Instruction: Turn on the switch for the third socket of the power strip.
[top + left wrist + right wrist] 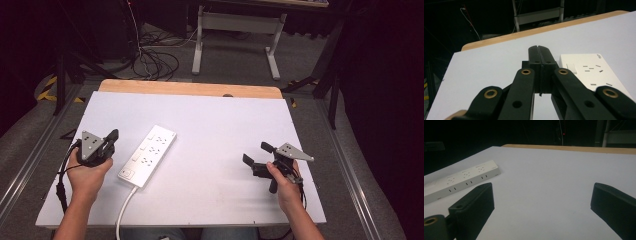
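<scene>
A white power strip (148, 154) lies slanted on the white table (215, 125), left of centre, its white cord (124, 212) running off the near edge. My left gripper (112, 137) is held just left of the strip, above the table. In the left gripper view its jaws are pressed together with nothing between them, the left gripper (539, 51) pointing past the strip's end (589, 72). My right gripper (256, 152) hovers over the right part of the table. In the right gripper view its jaws stand wide apart around bare table, the power strip (461, 181) far off at left.
A wooden strip (190, 88) borders the table's far edge. Beyond it are a white desk frame (235, 35), tangled cables (157, 62) on the floor and dark stands at both sides. Metal rails (350, 170) run along the table's sides.
</scene>
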Demonstrator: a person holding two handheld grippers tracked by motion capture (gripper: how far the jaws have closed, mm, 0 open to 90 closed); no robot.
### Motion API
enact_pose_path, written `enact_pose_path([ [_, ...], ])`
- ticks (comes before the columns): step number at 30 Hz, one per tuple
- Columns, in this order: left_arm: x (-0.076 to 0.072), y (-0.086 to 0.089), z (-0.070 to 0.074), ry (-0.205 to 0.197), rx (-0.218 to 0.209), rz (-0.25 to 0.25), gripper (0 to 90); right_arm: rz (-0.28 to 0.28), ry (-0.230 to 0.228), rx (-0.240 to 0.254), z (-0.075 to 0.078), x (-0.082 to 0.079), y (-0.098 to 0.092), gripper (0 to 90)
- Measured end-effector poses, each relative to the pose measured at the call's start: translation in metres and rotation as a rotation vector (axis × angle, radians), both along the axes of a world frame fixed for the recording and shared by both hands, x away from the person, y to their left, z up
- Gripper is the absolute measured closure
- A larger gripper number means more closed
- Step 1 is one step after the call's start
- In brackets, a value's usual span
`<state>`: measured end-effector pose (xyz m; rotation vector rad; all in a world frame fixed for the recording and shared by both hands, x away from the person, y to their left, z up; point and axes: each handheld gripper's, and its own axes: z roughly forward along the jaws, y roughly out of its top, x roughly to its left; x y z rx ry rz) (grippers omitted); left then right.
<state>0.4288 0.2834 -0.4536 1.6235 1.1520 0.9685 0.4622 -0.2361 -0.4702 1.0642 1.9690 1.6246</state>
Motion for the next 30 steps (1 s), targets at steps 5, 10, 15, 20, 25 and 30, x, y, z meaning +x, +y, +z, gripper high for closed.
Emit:
enact_pose_path([
  [5,0.002,-0.002,-0.002,0.011,0.008,-0.01,89.9,0.0,-0.002,-0.002,0.0,0.0,0.0,5.5],
  [10,0.005,-0.004,-0.003,0.022,0.022,-0.021,89.8,0.002,0.0,-0.005,-0.001,0.001,0.001,5.6],
  [15,0.01,-0.009,-0.001,0.024,0.022,-0.031,89.8,0.005,0.001,-0.007,-0.001,0.0,0.001,5.6],
  [20,0.017,-0.017,0.001,0.028,0.031,-0.053,89.8,0.004,0.0,-0.005,-0.001,0.001,0.001,5.6],
  [25,0.021,-0.019,0.003,0.025,0.026,-0.056,89.8,0.002,0.004,-0.003,-0.001,0.001,0.0,5.6],
  [30,0.022,-0.02,0.002,0.034,0.027,-0.061,89.8,0.002,0.004,0.0,-0.001,0.001,0.0,5.6],
])
